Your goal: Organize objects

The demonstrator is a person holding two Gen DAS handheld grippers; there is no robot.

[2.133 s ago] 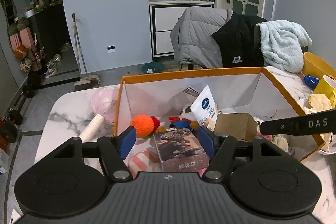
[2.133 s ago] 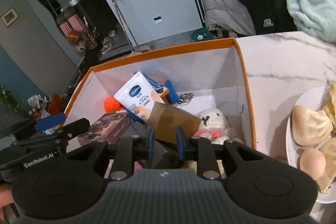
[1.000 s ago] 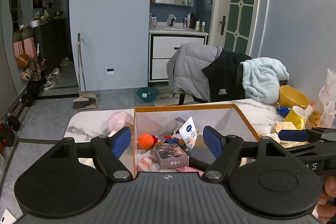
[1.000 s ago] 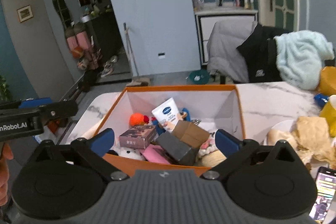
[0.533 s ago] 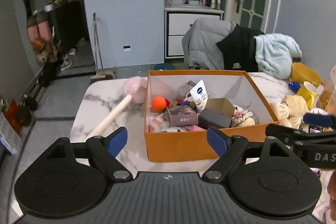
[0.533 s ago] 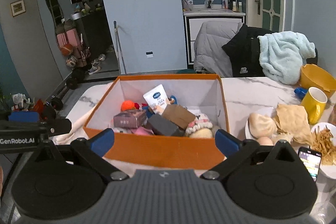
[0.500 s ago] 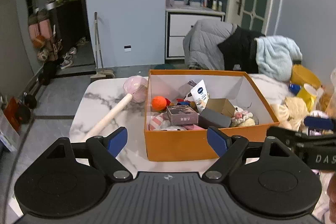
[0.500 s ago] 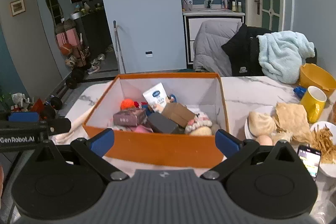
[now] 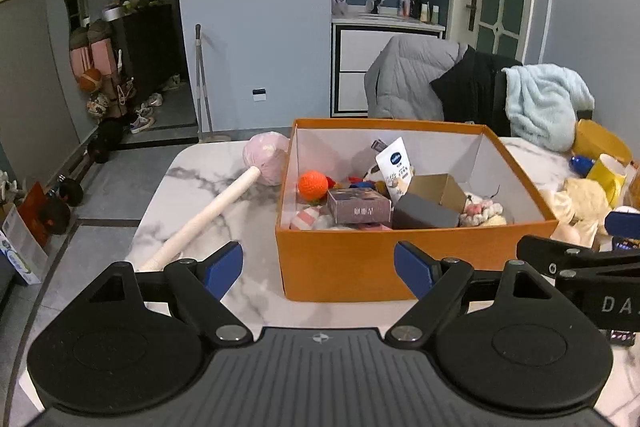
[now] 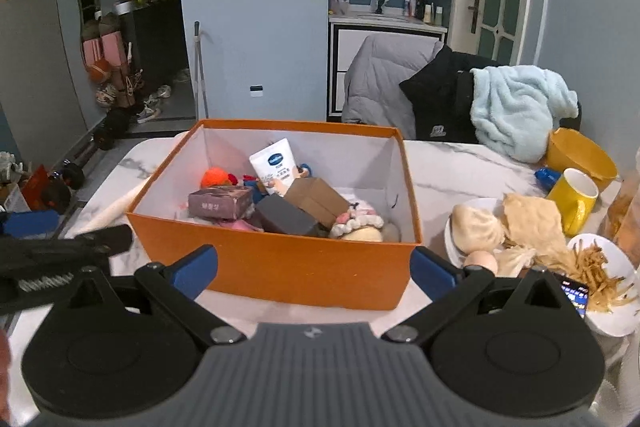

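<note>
Both claws spread & empty – left claw (image 9: 318, 270), right claw (image 10: 313, 271) – orange box (image 10: 280, 269) front wall hides items' lower parts.

The orange box (image 9: 416, 259) sits on the marble table (image 9: 208, 195); inside it lie an orange ball (image 9: 313, 185), a white tube (image 9: 395, 169), a brown carton (image 9: 438, 189) and a dark block (image 9: 424, 217); left of the box rests a pink-headed mallet (image 9: 240, 191); the left gripper (image 9: 318, 267) stands before it, jaws wide and empty; right of the box, a yellow mug (image 9: 608, 173).
</note>
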